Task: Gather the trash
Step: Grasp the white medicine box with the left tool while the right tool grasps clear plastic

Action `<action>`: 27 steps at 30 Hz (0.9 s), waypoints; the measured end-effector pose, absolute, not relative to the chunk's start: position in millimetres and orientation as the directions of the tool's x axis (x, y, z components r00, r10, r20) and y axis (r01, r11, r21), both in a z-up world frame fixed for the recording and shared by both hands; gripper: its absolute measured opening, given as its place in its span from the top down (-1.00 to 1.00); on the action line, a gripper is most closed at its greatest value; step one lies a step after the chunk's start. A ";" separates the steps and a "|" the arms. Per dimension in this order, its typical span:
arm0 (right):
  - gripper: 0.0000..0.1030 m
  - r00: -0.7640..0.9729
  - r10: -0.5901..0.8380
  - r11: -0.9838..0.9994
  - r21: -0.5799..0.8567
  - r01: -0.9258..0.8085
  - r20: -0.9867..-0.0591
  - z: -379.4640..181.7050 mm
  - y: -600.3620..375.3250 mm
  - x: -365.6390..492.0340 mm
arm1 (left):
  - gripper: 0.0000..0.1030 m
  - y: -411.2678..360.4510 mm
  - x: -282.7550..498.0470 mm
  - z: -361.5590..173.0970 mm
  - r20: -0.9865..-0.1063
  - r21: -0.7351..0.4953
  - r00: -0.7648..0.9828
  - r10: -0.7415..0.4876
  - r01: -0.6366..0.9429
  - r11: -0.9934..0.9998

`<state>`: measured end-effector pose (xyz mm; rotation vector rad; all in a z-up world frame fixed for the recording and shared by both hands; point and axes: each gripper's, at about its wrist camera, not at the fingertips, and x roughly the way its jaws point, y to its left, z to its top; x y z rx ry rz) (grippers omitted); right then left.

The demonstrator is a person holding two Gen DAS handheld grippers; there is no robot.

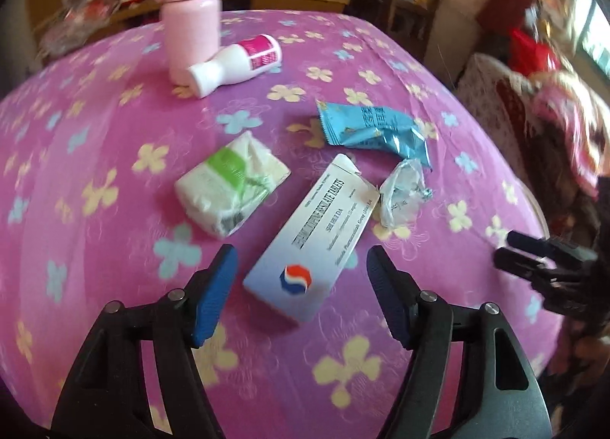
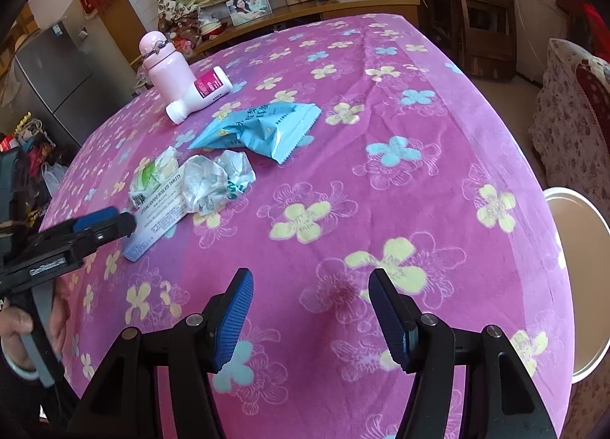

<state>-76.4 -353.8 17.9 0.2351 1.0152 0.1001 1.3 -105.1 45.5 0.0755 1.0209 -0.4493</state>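
Pink flowered bench (image 1: pixel 114 134) — the left hand-held gripper (image 1: pixel 301 267) hangs released over the white tablet box (image 1: pixel 305 244); the right hand-held gripper (image 2: pixel 309 286) — released, holds nothing.

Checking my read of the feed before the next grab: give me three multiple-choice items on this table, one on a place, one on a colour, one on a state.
1. What lies between the left gripper's open fingers?
A. tablet box
B. blue wrapper
C. tissue pack

2. What colour is the upright bottle?
A. green
B. pink
C. white

3. How is the white bottle with the magenta label placed?
A. upright
B. on its side
C. held by the right gripper

Answers:
1 A, the tablet box's near end sits between the pads, not pressed.
2 B, the pink bottle stands at the far side.
3 B, the white bottle lies tipped against it; the right gripper is open and empty.
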 end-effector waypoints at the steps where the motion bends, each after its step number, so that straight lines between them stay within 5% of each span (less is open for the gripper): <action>1: -0.18 0.523 0.191 0.970 0.241 0.028 -0.831 17.1 -354.9 -76.5 | -0.34 -110.3 4.4 41.1 -0.844 -0.128 0.433 -0.316 0.409 0.903; 9: -0.18 0.519 0.206 0.970 0.241 0.001 -0.830 16.2 -350.1 -65.1 | -0.21 -131.9 16.3 19.9 -0.877 -0.047 0.425 -0.224 0.388 0.920; 14: -0.27 0.539 0.242 0.965 0.259 -0.045 -0.807 19.9 -330.5 -44.9 | 0.03 -106.9 -0.1 23.0 -0.878 -0.084 0.426 -0.219 0.313 0.946; 16: -0.42 0.552 0.261 0.960 0.272 -0.063 -0.792 19.5 -319.0 -31.3 | 0.03 -92.6 -9.4 24.4 -0.877 -0.096 0.429 -0.215 0.283 0.954; 21: -0.42 0.550 0.271 0.956 0.287 -0.059 -0.790 9.6 -295.2 6.5 | 0.04 -69.2 -25.8 29.5 -0.865 -0.136 0.443 -0.234 0.242 0.961; 22: -0.37 0.543 0.284 0.952 0.299 -0.062 -0.790 5.8 -292.4 12.3 | 0.04 -67.5 -27.3 29.9 -0.862 -0.140 0.447 -0.237 0.238 0.961; 25: 0.51 0.571 0.266 0.958 0.276 -0.070 -0.777 5.3 -289.4 14.4 | 0.04 -65.8 -31.0 29.5 -0.858 -0.154 0.451 -0.246 0.231 0.961; 27: 0.67 0.573 0.289 0.951 0.299 -0.081 -0.767 8.1 -293.3 7.8 | 0.04 -67.5 -32.5 30.4 -0.854 -0.170 0.450 -0.260 0.231 0.958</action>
